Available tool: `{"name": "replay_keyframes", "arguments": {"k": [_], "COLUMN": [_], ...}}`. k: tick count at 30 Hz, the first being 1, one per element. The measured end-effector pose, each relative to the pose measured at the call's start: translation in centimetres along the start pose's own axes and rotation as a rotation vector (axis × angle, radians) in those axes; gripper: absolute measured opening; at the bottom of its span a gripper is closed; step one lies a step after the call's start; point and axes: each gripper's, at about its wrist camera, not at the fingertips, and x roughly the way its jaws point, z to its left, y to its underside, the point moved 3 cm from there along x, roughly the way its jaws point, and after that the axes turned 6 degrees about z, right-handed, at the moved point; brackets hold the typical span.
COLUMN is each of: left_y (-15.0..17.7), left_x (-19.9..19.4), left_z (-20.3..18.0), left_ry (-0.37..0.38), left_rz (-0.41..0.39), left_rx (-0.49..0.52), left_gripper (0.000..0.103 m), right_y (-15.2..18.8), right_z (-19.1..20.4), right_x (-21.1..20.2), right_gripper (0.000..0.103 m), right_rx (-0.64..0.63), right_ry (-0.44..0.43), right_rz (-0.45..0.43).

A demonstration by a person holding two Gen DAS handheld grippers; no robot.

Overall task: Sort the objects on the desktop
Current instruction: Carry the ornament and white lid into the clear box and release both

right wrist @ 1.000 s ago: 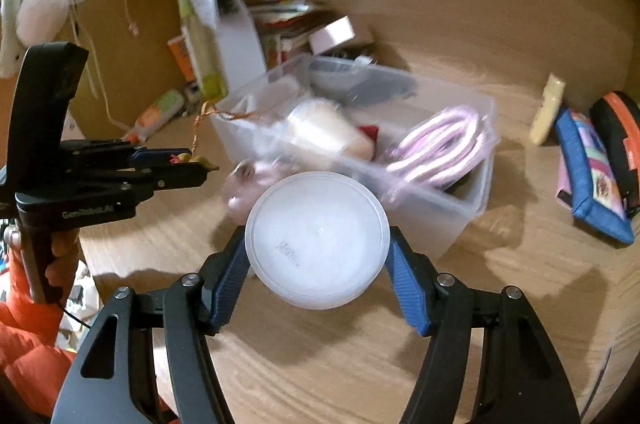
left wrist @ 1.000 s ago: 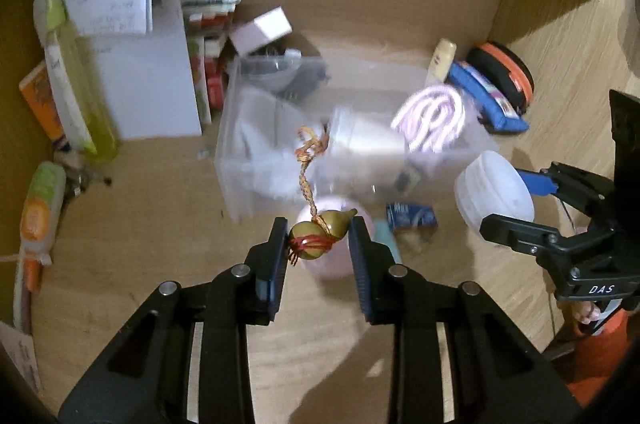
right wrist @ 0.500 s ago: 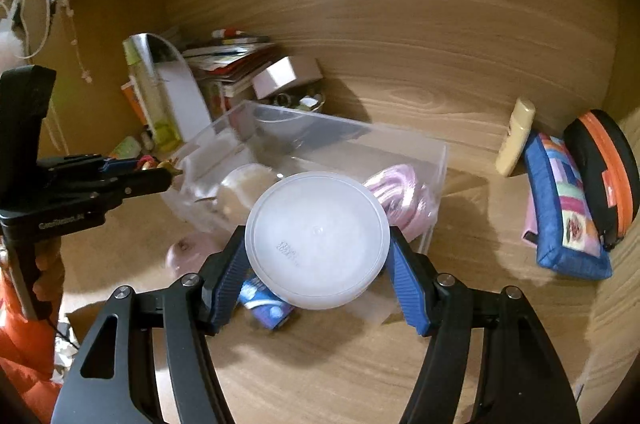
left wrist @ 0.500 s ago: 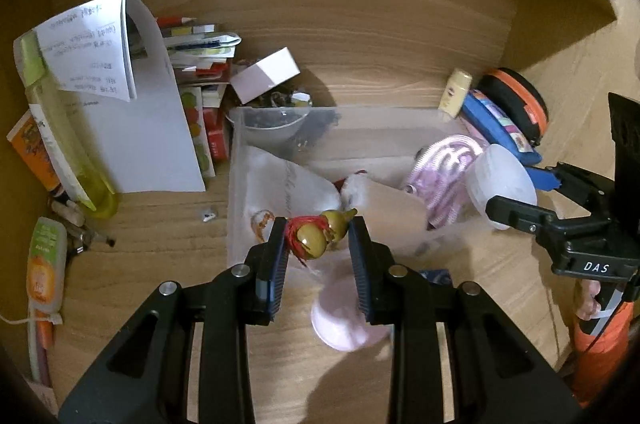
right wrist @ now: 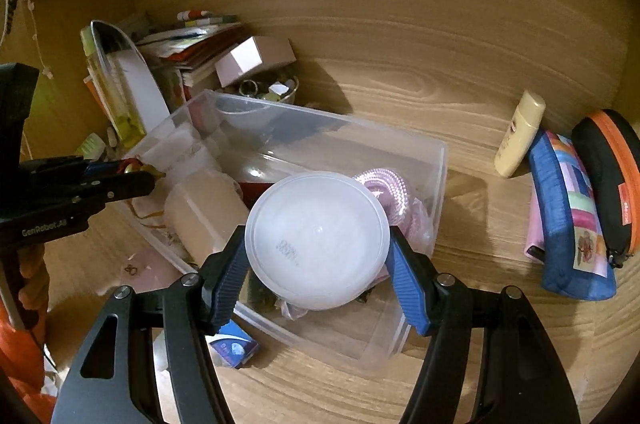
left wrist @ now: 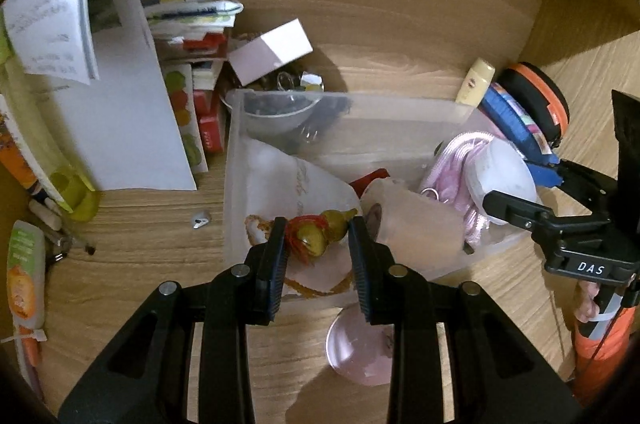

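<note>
My left gripper (left wrist: pixel 317 238) is shut on a small golden gourd charm (left wrist: pixel 324 230) with red thread and a braided cord, held over the near left part of a clear plastic bin (left wrist: pixel 236 151). The right gripper (right wrist: pixel 318 256) is shut on a round white plastic jar (right wrist: pixel 318 238), which hangs over the bin (right wrist: pixel 442 159). Inside the bin lie a coiled pink cable (left wrist: pixel 456 163), a pale cylinder (left wrist: pixel 416 220) and a frosted bag (left wrist: pixel 288 179). In the left wrist view the right gripper (left wrist: pixel 516 195) and its jar (left wrist: pixel 500 175) show at the right.
A pink round lid (left wrist: pixel 360 348) and a small blue packet (right wrist: pixel 234 346) lie on the desk in front of the bin. Books, a white box (left wrist: pixel 272 51) and a curled paper (left wrist: pixel 52 23) crowd the left; pouches (right wrist: pixel 568 216) and a cream tube (right wrist: pixel 520 133) sit right.
Both grippers have moved forward over the bin with their objects still held. The gourd charm's cord now trails down into the bin, and the jar hangs above the pink cable.
</note>
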Motion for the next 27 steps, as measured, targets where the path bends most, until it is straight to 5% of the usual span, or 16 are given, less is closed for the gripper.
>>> {"name": "replay_keyframes", "arguments": {"k": [9, 13, 27], "left_y": [0.5, 0.6, 2.5], "left_x": [0.6, 0.0, -2.9], "left_z": [-0.7, -0.9, -2.5], "left_ry": [-0.004, 0.008, -0.031], "left_rz": [0.017, 0.012, -0.054], "left_rx": [0.017, 0.015, 0.074], "left_gripper": [0.030, 0.043, 0.059], "right_y": [0.0, 0.2, 1.3], "right_z": [0.3, 0.7, 0.7], "right_x": [1.0, 1.1, -1.4], "right_gripper": [0.064, 0.065, 0.075], "right_rx": [-0.023, -0.035, -0.007], "right_ry": [0.047, 0.072, 0.051], "right_rz": [0.028, 0.041, 0.012]}}
